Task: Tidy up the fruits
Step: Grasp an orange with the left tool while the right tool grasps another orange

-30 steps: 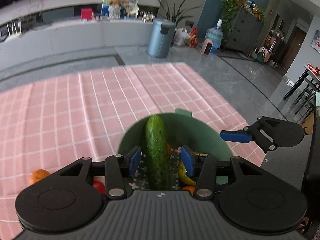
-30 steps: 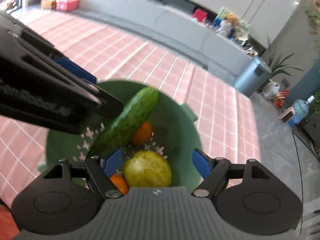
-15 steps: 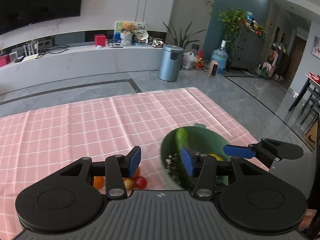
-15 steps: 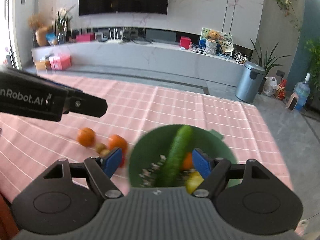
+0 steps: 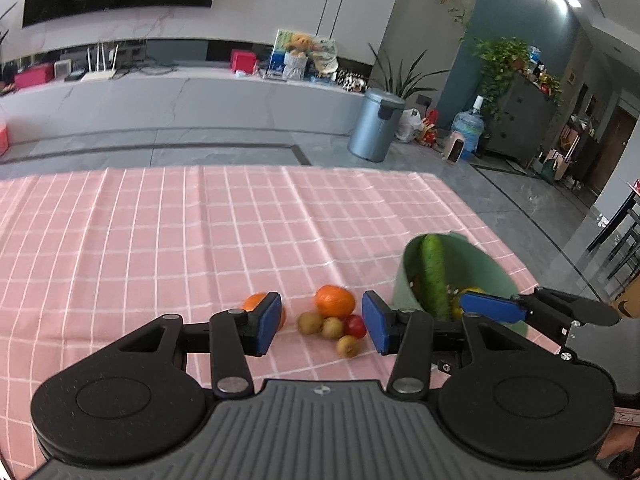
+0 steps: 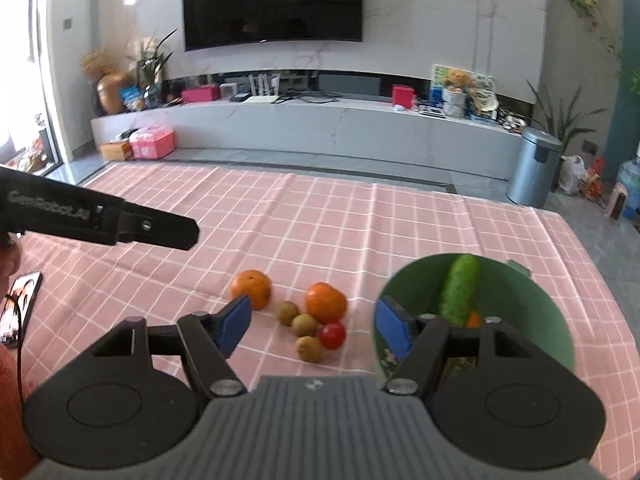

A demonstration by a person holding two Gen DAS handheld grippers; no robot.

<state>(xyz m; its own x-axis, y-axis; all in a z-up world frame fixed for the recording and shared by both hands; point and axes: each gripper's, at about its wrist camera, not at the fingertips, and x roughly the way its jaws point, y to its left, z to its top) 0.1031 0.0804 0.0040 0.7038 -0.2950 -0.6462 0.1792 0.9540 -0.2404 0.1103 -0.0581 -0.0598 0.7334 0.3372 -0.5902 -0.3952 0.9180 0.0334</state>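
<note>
A green bowl (image 6: 556,316) sits at the right on the pink checked cloth and holds a cucumber (image 6: 460,290), an orange fruit and a yellow fruit; it also shows in the left wrist view (image 5: 492,276). On the cloth left of it lie two oranges (image 6: 326,300) (image 6: 251,289), three kiwis (image 6: 304,325) and a red tomato (image 6: 333,335). My left gripper (image 5: 320,322) is open and empty, above the loose fruit. My right gripper (image 6: 314,324) is open and empty, above the same pile.
A phone (image 6: 18,306) lies at the left edge of the cloth. The table's far edge and right edge drop to a grey floor. A TV console, a bin (image 5: 376,126) and plants stand beyond.
Both grippers have pulled back and up from over the bowl and swung left. The cucumber stays in the bowl, and the loose fruit now lies between the fingers of each view.
</note>
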